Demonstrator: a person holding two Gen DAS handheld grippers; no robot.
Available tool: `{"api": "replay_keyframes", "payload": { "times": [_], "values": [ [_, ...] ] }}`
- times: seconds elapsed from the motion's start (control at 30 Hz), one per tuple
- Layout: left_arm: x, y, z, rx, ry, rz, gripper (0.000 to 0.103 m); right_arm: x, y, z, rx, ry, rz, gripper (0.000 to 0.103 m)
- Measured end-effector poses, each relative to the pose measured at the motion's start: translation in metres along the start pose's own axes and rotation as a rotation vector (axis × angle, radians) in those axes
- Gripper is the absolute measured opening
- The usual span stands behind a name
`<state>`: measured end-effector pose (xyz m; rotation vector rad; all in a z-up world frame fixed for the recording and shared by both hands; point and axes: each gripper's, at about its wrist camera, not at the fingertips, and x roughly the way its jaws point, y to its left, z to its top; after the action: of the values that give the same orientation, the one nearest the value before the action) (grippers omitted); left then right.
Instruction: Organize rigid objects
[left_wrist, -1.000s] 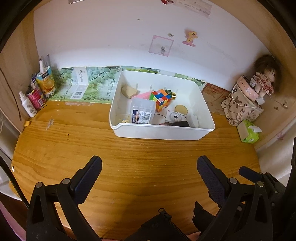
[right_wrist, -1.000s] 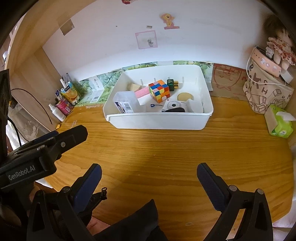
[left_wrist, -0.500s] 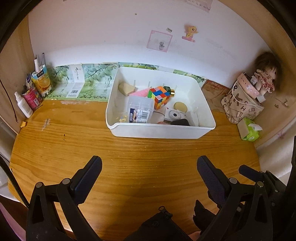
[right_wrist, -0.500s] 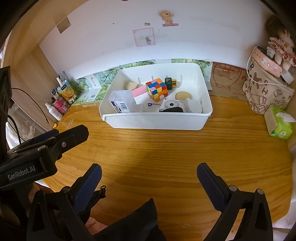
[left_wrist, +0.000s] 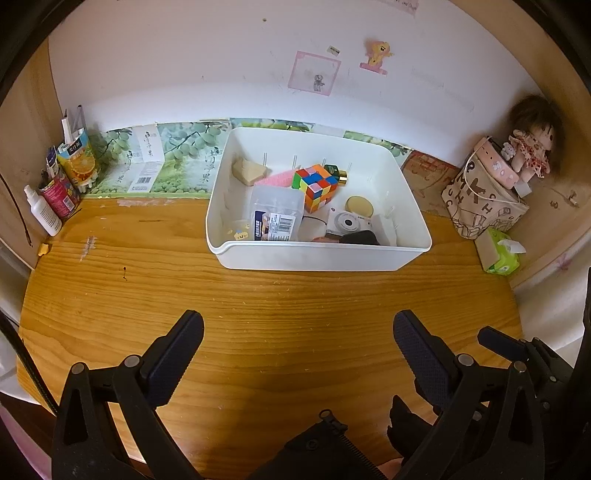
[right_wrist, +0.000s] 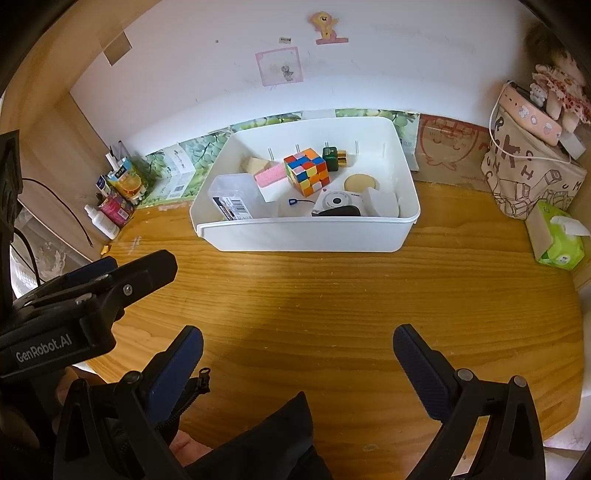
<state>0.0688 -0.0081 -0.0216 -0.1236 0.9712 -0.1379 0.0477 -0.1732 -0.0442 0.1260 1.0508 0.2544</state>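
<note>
A white plastic bin (left_wrist: 321, 254) (right_wrist: 303, 234) stands at the back of the wooden desk. Inside it lie a colourful puzzle cube (left_wrist: 316, 186) (right_wrist: 306, 176), a clear plastic box with a barcode label (left_wrist: 275, 216) (right_wrist: 232, 197), a white toy camera (left_wrist: 349, 223) (right_wrist: 336, 203), a pink block (right_wrist: 271, 176), a tan wedge (left_wrist: 248, 171), a round tan disc (left_wrist: 359, 205) and a small green bottle with a gold cap (right_wrist: 334, 158). My left gripper (left_wrist: 298, 334) and right gripper (right_wrist: 298, 349) hover open and empty over the desk's near edge, well short of the bin.
Bottles and a juice carton (left_wrist: 77, 164) crowd the back left corner. A patterned bag with a doll on top (left_wrist: 484, 199) and a green tissue pack (left_wrist: 500, 253) sit at the right. Bare desk (right_wrist: 332, 288) lies between grippers and bin. A dark zipped sleeve shows below.
Both grippers have drawn back from the bin, which now looks smaller and farther away. Their jaws stay open; nothing in the bin has moved.
</note>
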Motion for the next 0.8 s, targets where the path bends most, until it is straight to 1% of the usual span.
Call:
{"api": "replay_keyframes", "payload": {
  "times": [0.8],
  "values": [
    [0.0069,-0.0014,0.0000,0.008,0.025,0.006,0.102,0.0095,0.0015,0.0011,-0.010,0.038,0.001,0.103]
  ]
}}
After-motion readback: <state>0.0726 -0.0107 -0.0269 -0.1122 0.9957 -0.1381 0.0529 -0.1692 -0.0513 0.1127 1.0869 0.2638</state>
